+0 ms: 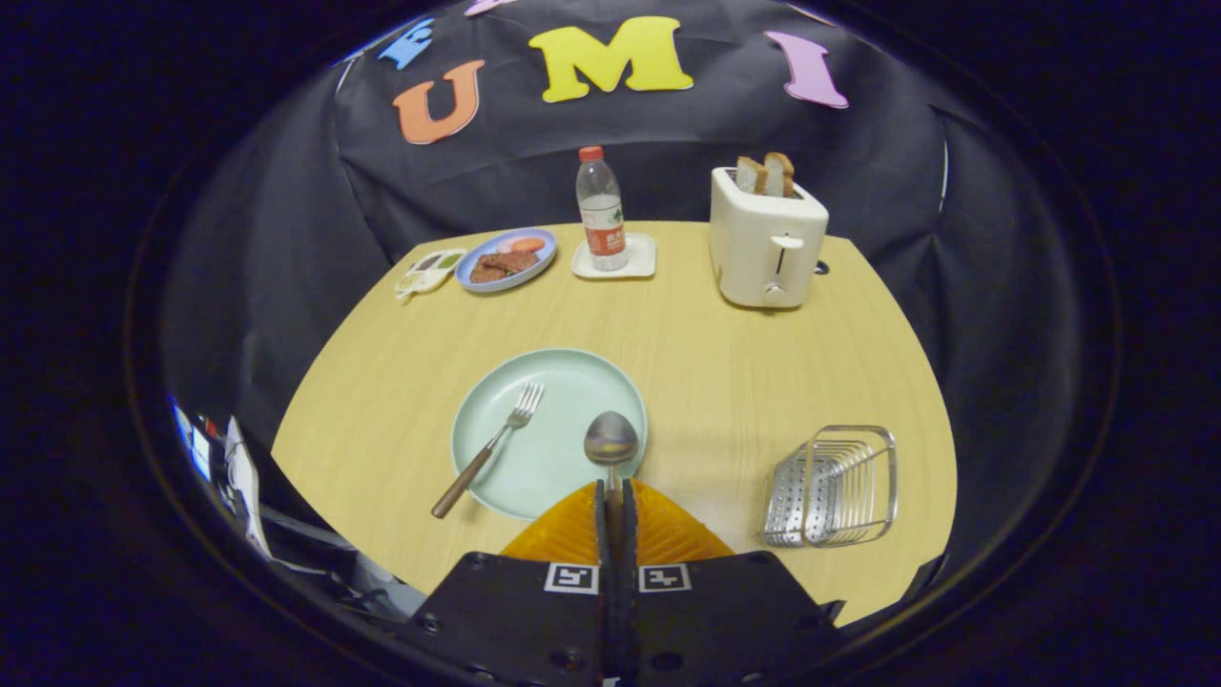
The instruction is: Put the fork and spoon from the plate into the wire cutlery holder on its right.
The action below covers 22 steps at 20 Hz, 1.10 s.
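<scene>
A pale green plate [563, 382] lies on the wooden table just ahead of my fingers. On its left part rests a fork [488, 448], tines pointing away, its brown handle sticking out over the plate's near-left rim. My gripper [615, 491] is shut on the spoon [610, 441]: both fingers press on its handle, and the metal bowl pokes out ahead of the fingertips, over the plate's near-right rim. The wire cutlery holder [832, 489] stands on the table to the right of the plate and of my fingers.
At the back of the table stand a white toaster [768, 239] with two bread slices, a water bottle [601, 210] on a white coaster, a blue plate [506, 260] of food and a small sauce tray [429, 270]. The table's near edge runs under my gripper.
</scene>
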Motion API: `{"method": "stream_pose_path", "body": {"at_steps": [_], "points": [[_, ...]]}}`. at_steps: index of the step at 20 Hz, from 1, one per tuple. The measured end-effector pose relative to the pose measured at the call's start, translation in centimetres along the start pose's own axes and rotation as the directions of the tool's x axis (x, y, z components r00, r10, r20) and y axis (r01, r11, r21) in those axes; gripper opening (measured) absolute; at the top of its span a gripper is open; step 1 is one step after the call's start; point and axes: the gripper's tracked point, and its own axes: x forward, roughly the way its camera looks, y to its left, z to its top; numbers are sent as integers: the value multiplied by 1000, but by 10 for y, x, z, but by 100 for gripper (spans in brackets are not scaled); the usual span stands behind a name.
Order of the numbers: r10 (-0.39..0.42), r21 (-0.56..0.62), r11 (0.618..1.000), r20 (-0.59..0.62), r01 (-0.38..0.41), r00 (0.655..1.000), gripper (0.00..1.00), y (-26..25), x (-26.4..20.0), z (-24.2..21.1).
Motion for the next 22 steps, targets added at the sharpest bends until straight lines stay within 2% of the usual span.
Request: {"method": "stream_pose_path", "body": {"at_steps": [4, 11, 22], "points": [[8, 59, 998, 65, -12, 998, 1, -31, -35, 10], [-39, 122, 992, 130, 23, 991, 1, -83, -81, 5], [-100, 193, 977, 40, 90, 994, 1, -125, -75, -32]]}}
